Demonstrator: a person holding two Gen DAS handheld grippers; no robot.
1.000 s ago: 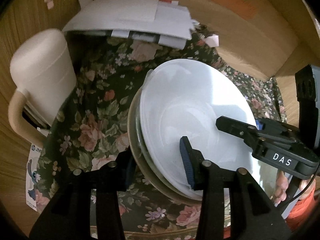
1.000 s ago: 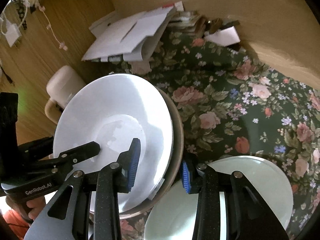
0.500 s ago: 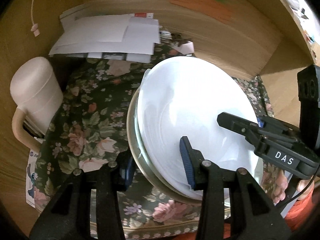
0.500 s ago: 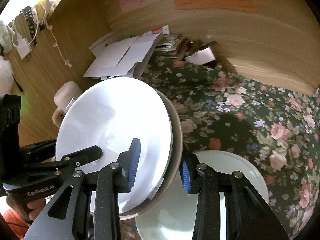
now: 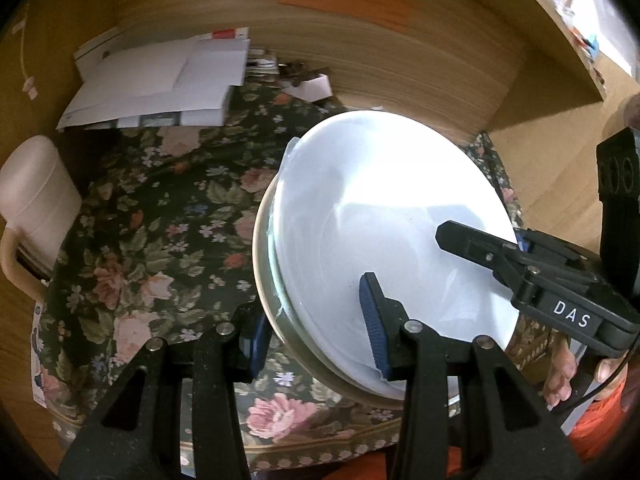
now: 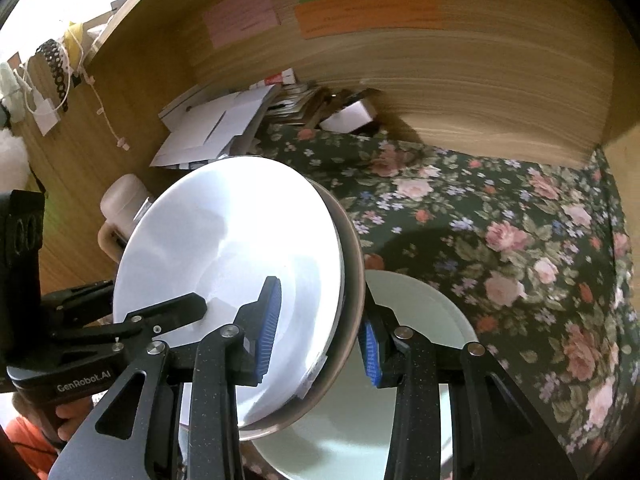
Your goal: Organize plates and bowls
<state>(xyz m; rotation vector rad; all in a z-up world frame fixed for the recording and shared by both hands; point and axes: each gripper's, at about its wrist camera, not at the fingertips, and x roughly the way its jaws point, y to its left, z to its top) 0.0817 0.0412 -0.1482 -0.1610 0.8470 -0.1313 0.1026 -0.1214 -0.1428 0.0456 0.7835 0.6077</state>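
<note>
Both hands are on the stack of plates (image 5: 384,240) now; the left hand-held gripper (image 5: 316,344) is clamped on its rim at seven o'clock, the right hand-held gripper (image 6: 320,328) narrowed onto the opposite rim, white plate on top and a tan-rimmed one beneath. The stack rides tilted above the floral bench (image 6: 520,240); a pale green plate (image 6: 420,308) lies flat on the cloth just beneath it, with papers (image 5: 160,84) at eleven o'clock and a cream jug (image 5: 32,200) at nine.

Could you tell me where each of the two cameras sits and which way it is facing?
Left wrist: on the left gripper, angled down over the floral tablecloth; the right gripper and fingers show.
Right wrist: on the right gripper, facing the wooden back panel; the left gripper shows.
Shared: the tilted plate stack both clamp, white papers.
</note>
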